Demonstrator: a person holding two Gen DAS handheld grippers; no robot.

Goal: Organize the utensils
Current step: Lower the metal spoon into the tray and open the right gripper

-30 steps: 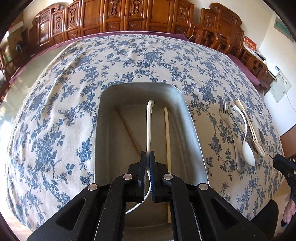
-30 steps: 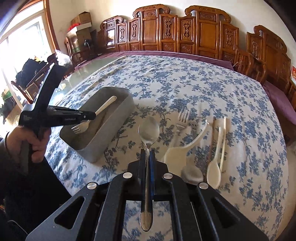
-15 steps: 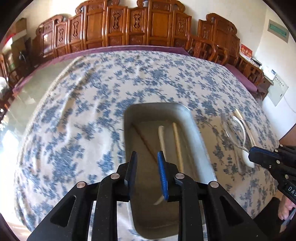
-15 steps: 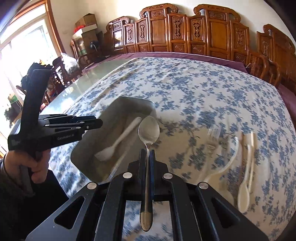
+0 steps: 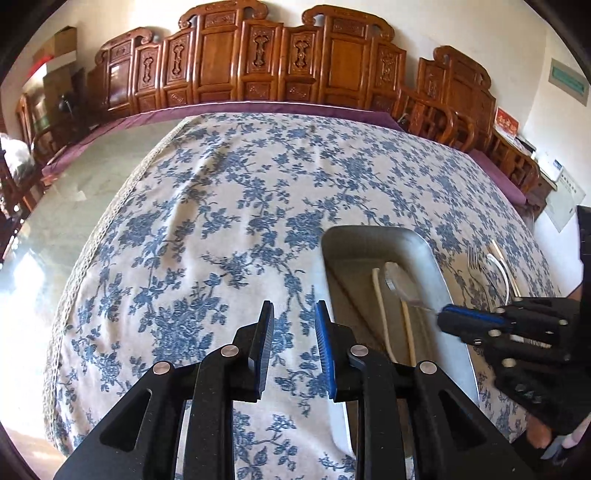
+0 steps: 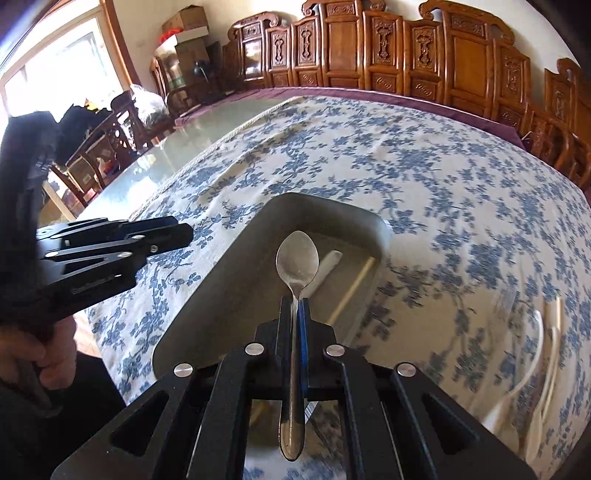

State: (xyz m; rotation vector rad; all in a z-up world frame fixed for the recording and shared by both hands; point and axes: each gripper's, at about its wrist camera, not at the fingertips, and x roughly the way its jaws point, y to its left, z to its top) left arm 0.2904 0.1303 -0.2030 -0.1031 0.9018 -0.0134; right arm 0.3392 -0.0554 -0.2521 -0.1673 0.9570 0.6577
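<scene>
Right wrist view: right gripper (image 6: 295,310) clamps the spoon (image 6: 297,258) at frame centre above the tray (image 6: 207,295); lower it flat beside the white utensil (image 6: 327,264) before releasing. Left gripper (image 5: 293,332) stands apart, empty.

Daylight from a window (image 6: 48,74) far left of the jaws glares off the bare tabletop (image 6: 207,136), while motion blur smears the cutlery (image 6: 535,354) right of them and fisheye distortion bends the darkened frame edges.

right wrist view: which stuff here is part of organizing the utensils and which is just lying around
Part of the job:
- metal spoon, in the right gripper
- grey tray
- white plastic utensils on the cloth
- left gripper

Just lying about:
- cardboard boxes
- wooden chairs
</scene>
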